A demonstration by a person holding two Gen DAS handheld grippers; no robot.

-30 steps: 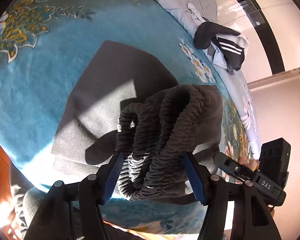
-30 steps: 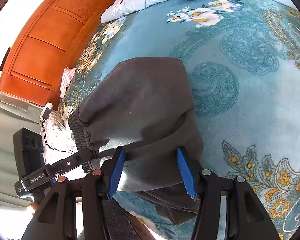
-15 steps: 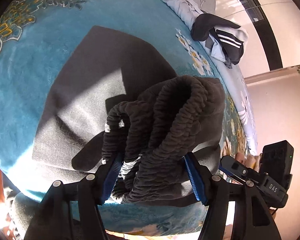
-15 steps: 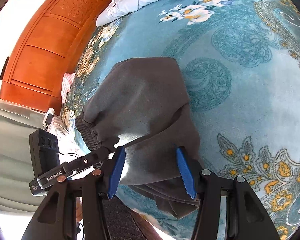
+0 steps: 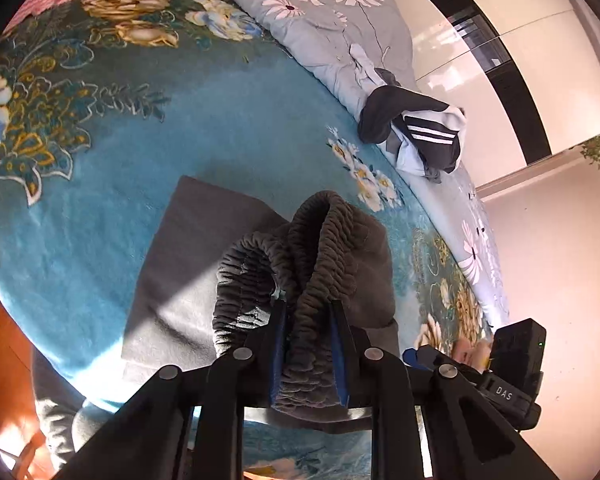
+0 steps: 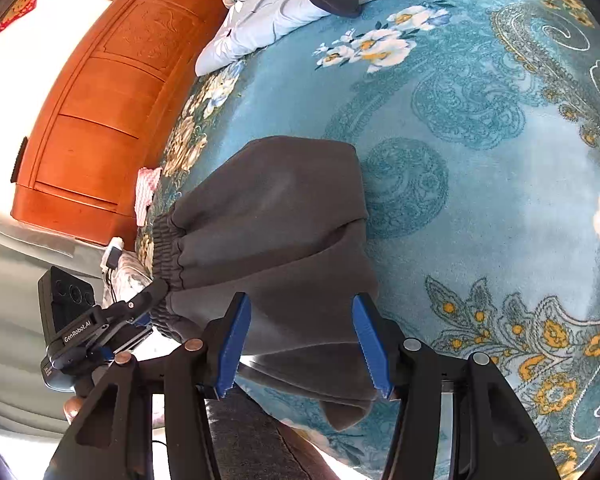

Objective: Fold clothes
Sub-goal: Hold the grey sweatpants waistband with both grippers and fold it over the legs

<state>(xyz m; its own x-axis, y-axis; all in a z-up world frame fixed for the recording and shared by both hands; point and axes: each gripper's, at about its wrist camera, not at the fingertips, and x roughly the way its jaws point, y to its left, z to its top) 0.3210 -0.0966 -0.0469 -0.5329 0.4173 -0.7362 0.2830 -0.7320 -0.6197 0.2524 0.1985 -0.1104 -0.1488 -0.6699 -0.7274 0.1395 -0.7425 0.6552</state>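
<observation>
left fingers [image 5: 306, 344] closing, pinching ribbed waistband of dark grey fleece trousers [image 5: 312, 264] | right fingers [image 6: 302, 344] spread astride cloth, lower centre | grip both before lifting, keep waistband level

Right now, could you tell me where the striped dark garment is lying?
In the left wrist view the striped dark garment lies bunched at upper right, on the grey daisy quilt, beyond the grey sweatpants.

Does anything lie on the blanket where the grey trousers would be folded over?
Nothing visible does. Beyond the grey trousers the teal blanket is bare; the dark striped garment lies apart, on the quilt.
</observation>
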